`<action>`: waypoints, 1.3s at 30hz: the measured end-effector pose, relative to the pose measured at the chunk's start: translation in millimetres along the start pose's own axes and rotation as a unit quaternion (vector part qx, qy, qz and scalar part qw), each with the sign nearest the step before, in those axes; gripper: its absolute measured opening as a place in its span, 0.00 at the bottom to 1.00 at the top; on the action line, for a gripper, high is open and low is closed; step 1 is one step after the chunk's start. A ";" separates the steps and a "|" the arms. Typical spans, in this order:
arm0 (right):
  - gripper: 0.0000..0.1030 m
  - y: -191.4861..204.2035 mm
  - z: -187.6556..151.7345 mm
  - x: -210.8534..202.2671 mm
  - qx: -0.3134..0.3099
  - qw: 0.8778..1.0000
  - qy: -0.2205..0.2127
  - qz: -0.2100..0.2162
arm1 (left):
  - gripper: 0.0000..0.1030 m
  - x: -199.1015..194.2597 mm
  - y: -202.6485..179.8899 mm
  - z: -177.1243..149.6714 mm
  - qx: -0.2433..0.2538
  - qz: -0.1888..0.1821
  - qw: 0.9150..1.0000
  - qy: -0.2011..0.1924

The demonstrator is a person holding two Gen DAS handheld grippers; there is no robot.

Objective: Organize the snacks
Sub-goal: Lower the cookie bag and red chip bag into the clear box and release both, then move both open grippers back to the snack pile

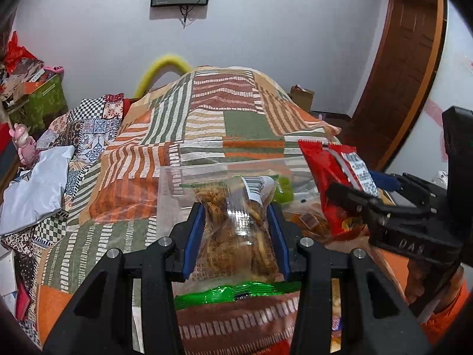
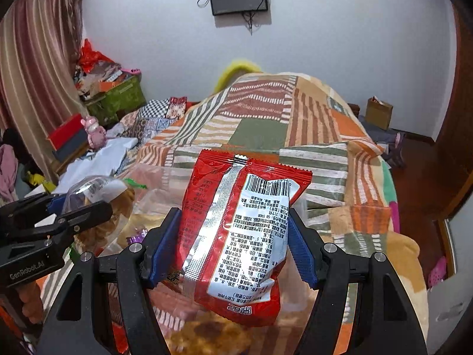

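Left gripper clamps a clear bag of fried snacks, centre of frame, over the near rim of a clear plastic bin. Right gripper grips a red snack packet, frame centre. Patchwork blanket lies open beyond; grippers sit close side by side.

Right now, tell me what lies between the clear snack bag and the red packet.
In the left wrist view, between the clear snack bag and the red packet lie small brown wrapped snacks inside the clear bin.
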State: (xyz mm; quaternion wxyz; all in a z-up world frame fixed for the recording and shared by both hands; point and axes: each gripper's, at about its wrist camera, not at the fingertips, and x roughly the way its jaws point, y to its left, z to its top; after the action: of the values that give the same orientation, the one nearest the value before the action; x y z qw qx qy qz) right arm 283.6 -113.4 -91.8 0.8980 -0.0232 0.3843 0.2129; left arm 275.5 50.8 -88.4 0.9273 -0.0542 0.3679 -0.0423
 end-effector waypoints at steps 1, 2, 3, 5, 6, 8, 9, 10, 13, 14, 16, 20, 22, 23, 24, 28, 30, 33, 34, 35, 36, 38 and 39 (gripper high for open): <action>0.64 0.7 0.5 3.9 -0.004 1.000 0.004 0.001 | 0.42 1.4 1.9 0.5 -0.002 0.002 1.000 -0.001; 0.64 3.7 0.0 7.9 -0.010 1.000 0.010 0.001 | 0.42 2.8 3.4 1.3 -0.005 0.005 1.000 -0.001; 0.64 7.8 -2.1 11.3 -0.017 1.000 0.016 -0.001 | 0.42 4.7 5.7 1.7 -0.008 0.009 1.000 -0.001; 0.64 10.7 -2.4 16.5 -0.027 0.999 0.022 -0.005 | 0.42 9.8 10.9 1.9 -0.015 0.016 1.000 0.004; 0.64 12.2 -3.3 17.6 -0.032 0.999 0.025 -0.008 | 0.42 13.4 13.9 1.2 -0.020 0.018 1.000 0.009; 0.64 11.3 -2.1 18.8 -0.037 0.999 0.027 -0.011 | 0.42 21.9 19.8 -1.2 -0.030 0.018 0.999 0.025; 0.64 11.2 -1.7 18.4 -0.036 0.999 0.028 -0.011 | 0.42 25.1 21.7 -2.5 -0.034 0.017 0.999 0.032; 0.64 10.7 -1.4 17.9 -0.035 0.999 0.029 -0.011 | 0.42 27.7 23.6 -4.0 -0.038 0.013 0.999 0.037; 0.65 10.0 -1.0 18.2 -0.035 0.999 0.037 -0.010 | 0.42 27.6 23.5 -7.0 -0.039 0.013 0.998 0.038; 0.67 10.1 -1.0 17.3 -0.035 0.999 0.037 -0.013 | 0.42 26.2 22.3 -7.3 -0.037 0.015 0.999 0.035; 0.70 10.3 -0.3 12.8 -0.034 0.999 0.033 -0.015 | 0.42 18.4 18.9 -7.1 -0.031 0.016 0.999 0.024; 0.71 11.1 0.0 -3.9 -0.030 0.999 0.018 -0.012 | 0.44 -0.6 12.2 -6.9 -0.021 0.008 1.000 0.015; 0.71 12.4 -0.8 -14.1 -0.030 0.999 0.012 -0.012 | 0.45 -13.1 9.8 -9.1 -0.018 0.006 1.000 0.011; 0.71 13.4 -2.0 -20.5 -0.029 0.999 0.007 -0.011 | 0.47 -19.8 8.7 -10.7 -0.017 0.004 1.000 0.009; 0.71 14.3 -3.7 -26.1 -0.027 1.000 0.004 -0.009 | 0.51 -24.6 8.1 -12.4 -0.017 0.003 1.000 0.007; 0.71 20.2 -13.8 -44.7 -0.021 1.000 -0.004 0.002 | 0.58 -49.2 7.7 -25.0 -0.008 0.006 1.000 0.000; 0.71 24.7 -21.5 -51.2 -0.019 1.000 -0.004 0.008 | 0.61 -58.7 7.9 -33.4 -0.002 0.008 1.000 0.001; 0.72 33.4 -37.1 -55.2 -0.018 1.000 0.004 0.012 | 0.62 -70.8 9.1 -49.9 0.007 0.011 1.000 0.008; 0.72 35.2 -40.7 -55.6 -0.017 1.000 0.007 0.013 | 0.63 -73.5 9.5 -55.8 0.010 0.012 1.000 0.012; 0.72 38.3 -47.1 -55.6 -0.016 1.000 0.011 0.014 | 0.63 -75.4 10.2 -60.2 0.012 0.013 1.000 0.014; 0.72 41.6 -54.0 -55.1 -0.014 1.000 0.018 0.019 | 0.64 -77.9 11.2 -66.8 0.013 0.014 1.000 0.018; 0.72 44.9 -64.9 -54.2 -0.009 0.999 0.030 0.026 | 0.64 -82.3 14.7 -80.0 0.014 0.014 0.999 0.026; 0.72 47.9 -72.1 -52.1 -0.005 0.999 0.038 0.030 | 0.64 -84.7 17.3 -87.9 0.013 0.014 0.999 0.032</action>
State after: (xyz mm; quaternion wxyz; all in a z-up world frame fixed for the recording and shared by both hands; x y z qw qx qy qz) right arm 183.4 -103.7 -100.2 0.8758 -0.0246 0.4176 0.2407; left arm 154.3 71.8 -96.9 0.9163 -0.0359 0.3973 -0.0359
